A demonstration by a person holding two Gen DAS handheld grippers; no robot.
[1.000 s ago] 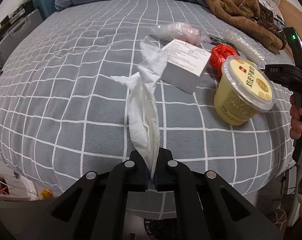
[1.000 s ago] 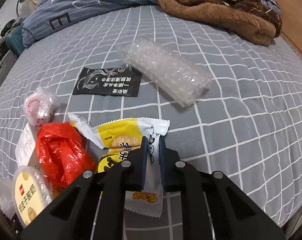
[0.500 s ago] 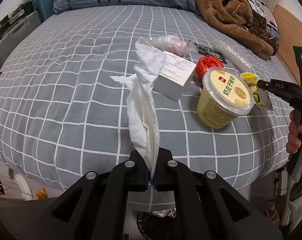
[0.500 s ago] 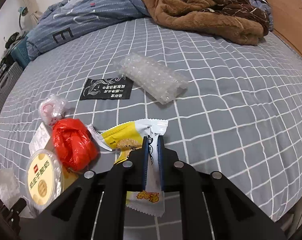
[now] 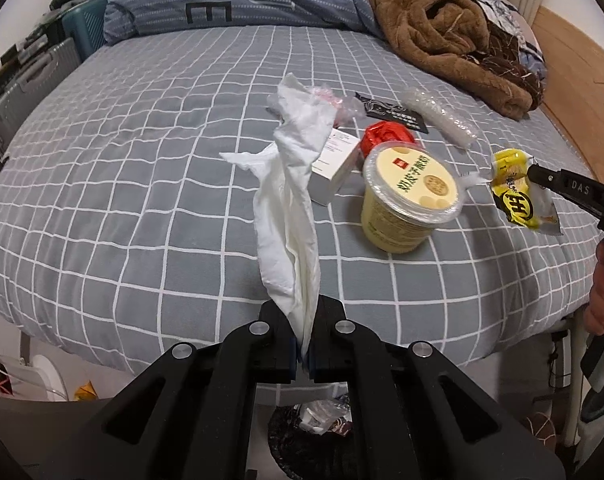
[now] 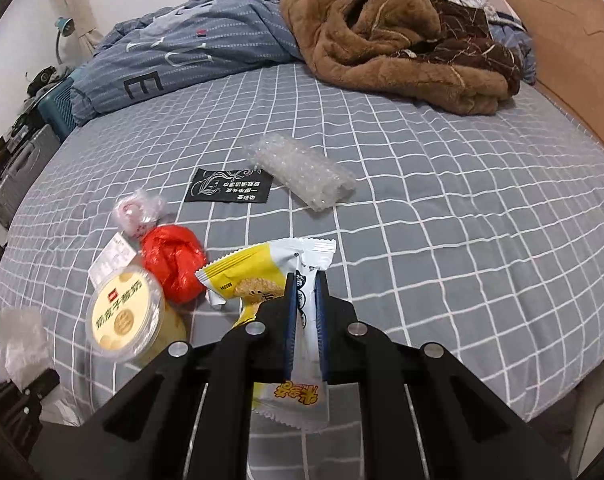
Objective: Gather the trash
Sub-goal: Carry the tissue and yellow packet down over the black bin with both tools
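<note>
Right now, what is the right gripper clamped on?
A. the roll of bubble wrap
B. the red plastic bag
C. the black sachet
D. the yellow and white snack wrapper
D: the right gripper is shut on the yellow and white snack wrapper, lifted off the bed, while the other three lie on the bedsheet.
</note>
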